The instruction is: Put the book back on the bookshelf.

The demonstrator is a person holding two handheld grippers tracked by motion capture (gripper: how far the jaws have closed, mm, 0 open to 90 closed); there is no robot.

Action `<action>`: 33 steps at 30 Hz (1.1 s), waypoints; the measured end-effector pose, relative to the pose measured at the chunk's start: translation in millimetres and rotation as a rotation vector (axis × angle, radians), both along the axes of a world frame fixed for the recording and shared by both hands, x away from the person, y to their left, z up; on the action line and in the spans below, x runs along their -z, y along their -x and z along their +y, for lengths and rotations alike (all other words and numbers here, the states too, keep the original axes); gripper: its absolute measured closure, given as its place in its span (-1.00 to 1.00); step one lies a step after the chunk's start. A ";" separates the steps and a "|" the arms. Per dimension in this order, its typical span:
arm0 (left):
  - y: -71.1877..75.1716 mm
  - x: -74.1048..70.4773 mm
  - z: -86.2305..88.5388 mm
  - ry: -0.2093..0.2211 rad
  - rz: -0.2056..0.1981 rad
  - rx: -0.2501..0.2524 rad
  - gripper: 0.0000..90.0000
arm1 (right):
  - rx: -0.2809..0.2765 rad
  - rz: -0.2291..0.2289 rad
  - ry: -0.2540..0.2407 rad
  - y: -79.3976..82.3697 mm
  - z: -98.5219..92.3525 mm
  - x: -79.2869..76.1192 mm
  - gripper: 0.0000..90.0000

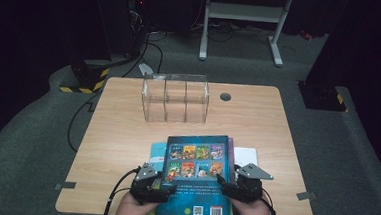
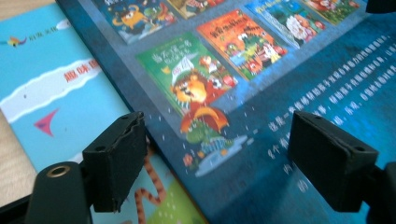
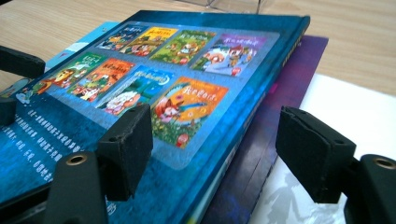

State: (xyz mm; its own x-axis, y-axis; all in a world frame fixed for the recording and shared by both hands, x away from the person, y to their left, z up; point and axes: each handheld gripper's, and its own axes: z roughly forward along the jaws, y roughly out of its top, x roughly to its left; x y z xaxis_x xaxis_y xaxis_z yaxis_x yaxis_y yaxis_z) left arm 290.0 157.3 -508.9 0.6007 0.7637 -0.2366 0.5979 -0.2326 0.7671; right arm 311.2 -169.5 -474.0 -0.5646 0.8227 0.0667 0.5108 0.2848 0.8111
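Note:
A dark blue hardcover book (image 1: 196,178) with small cover pictures lies on top of a stack at the table's near edge. My left gripper (image 1: 166,188) sits at its left edge. In the left gripper view the left gripper (image 2: 219,140) is open: one jaw over a light blue book (image 2: 51,93) underneath, the other over the blue book (image 2: 289,70), no pad pressing. My right gripper (image 1: 224,182) is at the right edge. In the right gripper view the right gripper (image 3: 217,135) stands open astride the blue book's (image 3: 140,93) edge, the outer jaw over a purple book (image 3: 285,93).
A clear plastic box (image 1: 175,97) with three compartments stands at the middle back of the wooden table (image 1: 257,121). White paper (image 1: 245,156) lies under the stack at the right. A round cable hole (image 1: 225,96) is beside the box. A white frame stands on the floor behind.

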 end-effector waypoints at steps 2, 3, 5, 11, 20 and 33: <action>2.1 1.3 1.5 0.019 0.014 0.003 -0.57 | 0.004 0.015 -0.003 2.4 0.1 1.1 -0.40; 2.8 1.3 1.0 0.018 0.013 0.005 -0.58 | 0.003 0.017 -0.008 4.2 0.0 1.3 -0.40; 3.7 1.3 -1.4 0.015 0.009 0.005 -0.61 | -0.002 0.012 0.004 7.6 1.5 0.8 -0.41; 0.8 1.0 -4.3 0.004 0.002 0.006 -0.63 | -0.014 0.039 -0.014 13.9 3.1 4.8 -0.23; -7.1 -2.6 -14.6 -0.028 -0.040 -0.005 -0.55 | 0.034 0.012 0.008 9.5 8.4 3.9 -0.23; -33.6 -4.4 -24.7 -0.023 -0.056 -0.024 -0.49 | 0.081 0.013 0.013 -15.3 2.5 1.3 -0.26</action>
State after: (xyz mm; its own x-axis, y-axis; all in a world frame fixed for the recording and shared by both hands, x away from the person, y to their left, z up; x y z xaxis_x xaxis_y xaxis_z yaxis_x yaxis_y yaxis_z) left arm 323.6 132.6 -504.5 0.5939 0.7828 -0.1856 0.5599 -0.2366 0.7940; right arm 326.5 -167.0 -475.3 -0.4956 0.8663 0.0628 0.5432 0.2527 0.8007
